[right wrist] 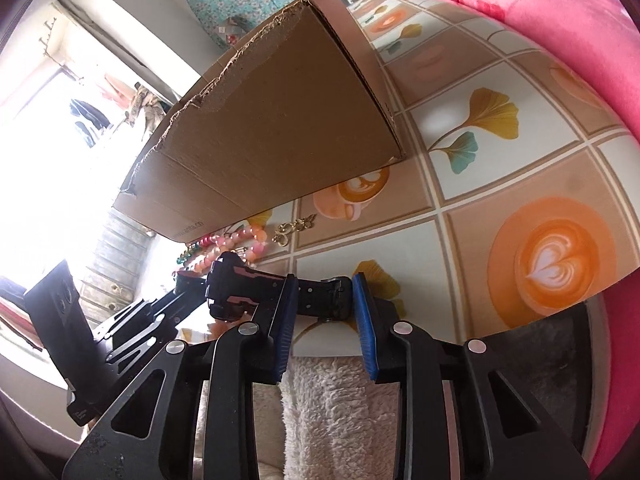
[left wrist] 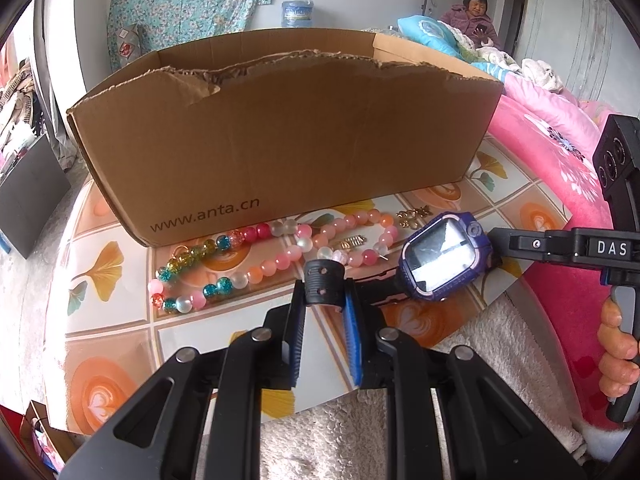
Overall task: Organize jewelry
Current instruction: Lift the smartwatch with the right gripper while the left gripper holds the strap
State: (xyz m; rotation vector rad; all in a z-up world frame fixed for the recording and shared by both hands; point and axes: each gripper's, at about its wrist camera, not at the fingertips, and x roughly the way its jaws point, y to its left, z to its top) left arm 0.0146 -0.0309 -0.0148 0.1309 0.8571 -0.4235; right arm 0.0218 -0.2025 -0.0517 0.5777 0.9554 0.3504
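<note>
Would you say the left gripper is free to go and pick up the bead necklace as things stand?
Probably not: the left gripper is shut on one watch strap, so it must let go first. Otherwise the bead necklace lies uncovered on the table just ahead.

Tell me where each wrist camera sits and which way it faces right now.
Left wrist: on the left tool, looking down and forward at the cardboard box, beads and watch; this tool is shut on the watch strap; the right tool and a hand show at right.
Right wrist: on the right tool, rolled, looking down at the box's end; the strap lies between its jaws; left tool at left.
Shared: watch, beads, box, both tools.
</note>
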